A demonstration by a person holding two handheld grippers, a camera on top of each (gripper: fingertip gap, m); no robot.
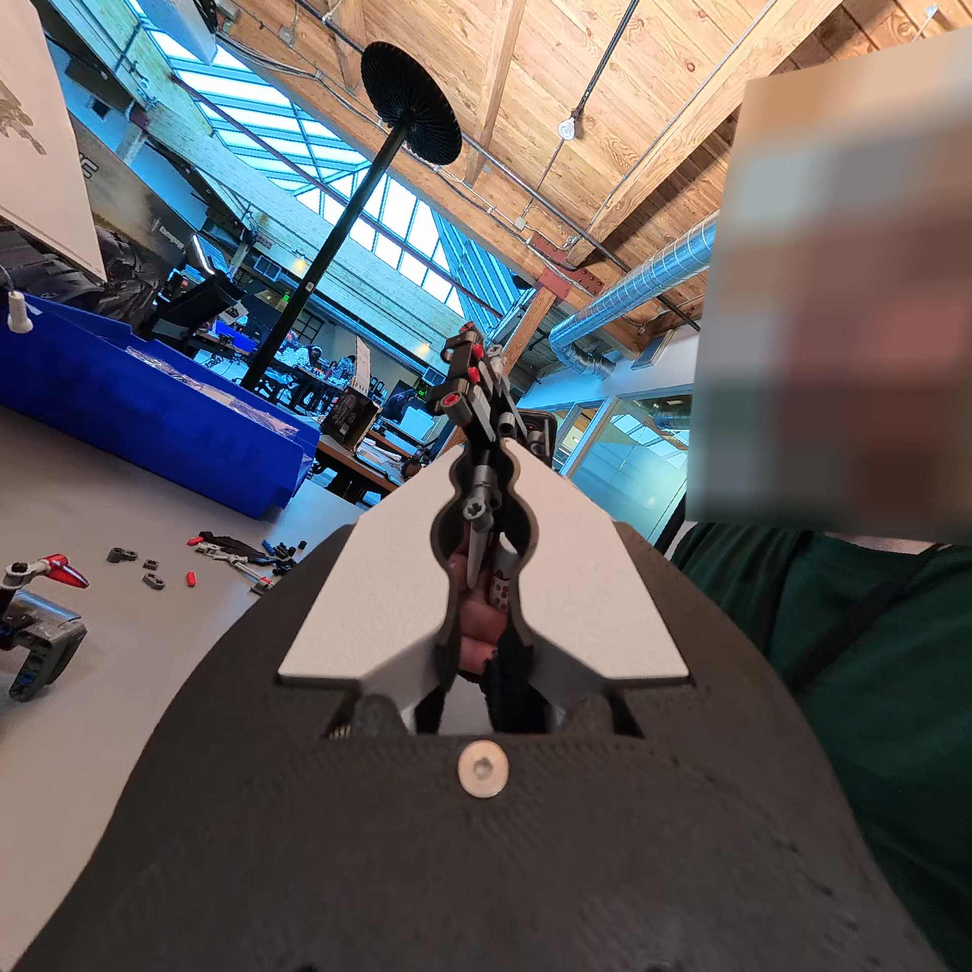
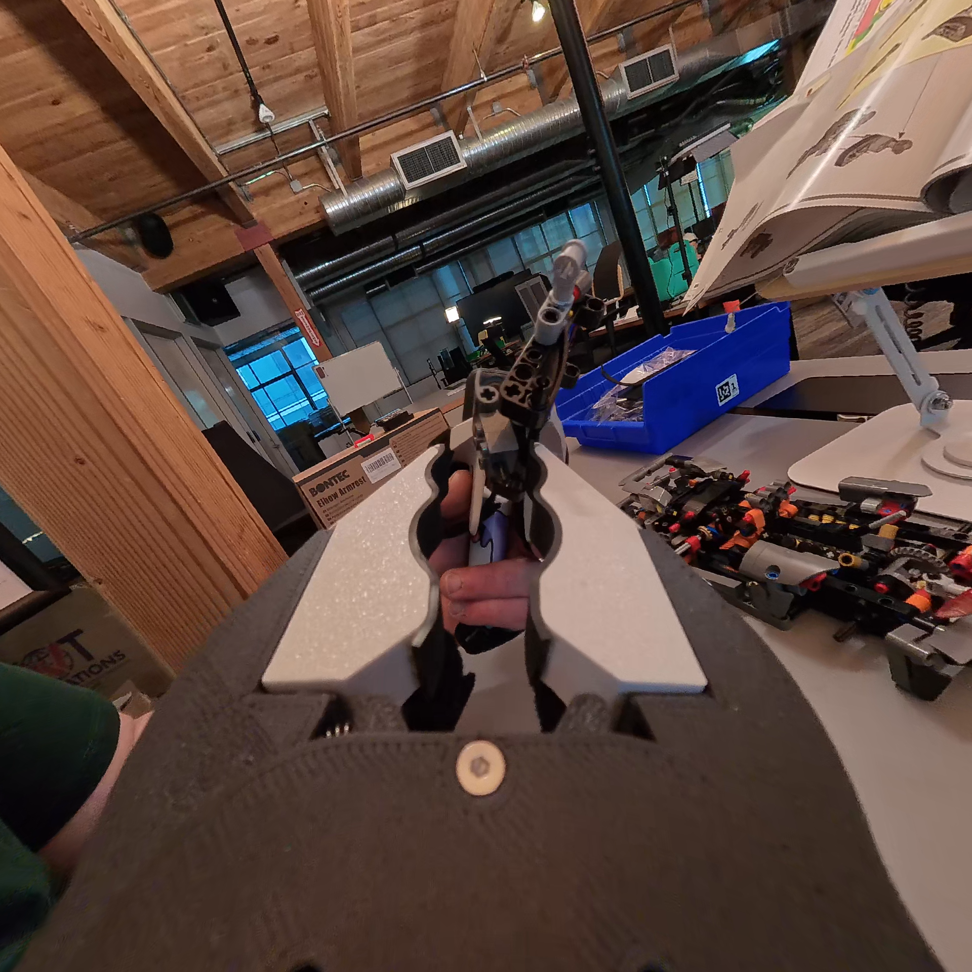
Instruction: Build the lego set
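A: Left wrist view: what did the left claw [image 1: 483, 476] hold?
B: It was clamped on a grey-and-black lego subassembly [image 1: 476, 389] with red pins, raised above the desk [image 1: 131, 684].
A: And the right claw [image 2: 492, 463]?
B: Closed on the same lego piece. The larger lego chassis [image 2: 789, 542] lay on the desk, near the blue bin [image 2: 684, 389].

Both cameras sit close behind their own fingers and tilt up toward the wood ceiling [image 1: 605, 105], the left view looking over the table's [image 1: 105, 526] left part, the right view over its right part, and both show the blue bin [image 1: 147, 410].
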